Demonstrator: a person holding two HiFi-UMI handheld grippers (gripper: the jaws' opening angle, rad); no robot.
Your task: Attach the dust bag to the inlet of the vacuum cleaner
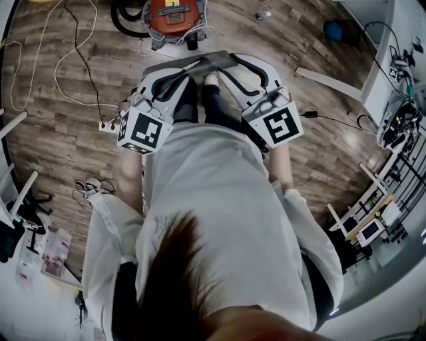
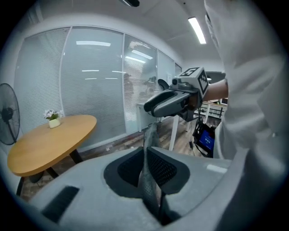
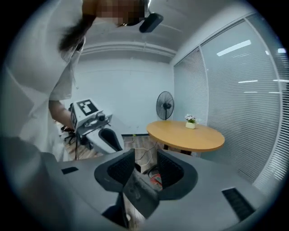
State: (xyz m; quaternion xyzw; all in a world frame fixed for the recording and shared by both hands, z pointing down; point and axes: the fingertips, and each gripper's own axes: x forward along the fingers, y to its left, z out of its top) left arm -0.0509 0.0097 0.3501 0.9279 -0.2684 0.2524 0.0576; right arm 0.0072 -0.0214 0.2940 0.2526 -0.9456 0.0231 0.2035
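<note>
the dust bag (image 1: 212, 61) spans both tools, well apart from the vacuum cleaner (image 1: 174, 14) ahead; left gripper (image 2: 147, 153) clamps its fabric; right gripper (image 3: 145, 165) gapes, bag edge loose between; likely next: regrip, carry to inlet

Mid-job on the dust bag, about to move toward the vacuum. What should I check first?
1. Left gripper clamped on dust bag: ok.
2. Right gripper gripping the bag: not ok; jaws apart, bag edge loose between them.
3. Vacuum cleaner in sight on the floor ahead: ok.
4. Inlet facing the bag: cannot tell.
5. Bag opening lined up: cannot tell.
</note>
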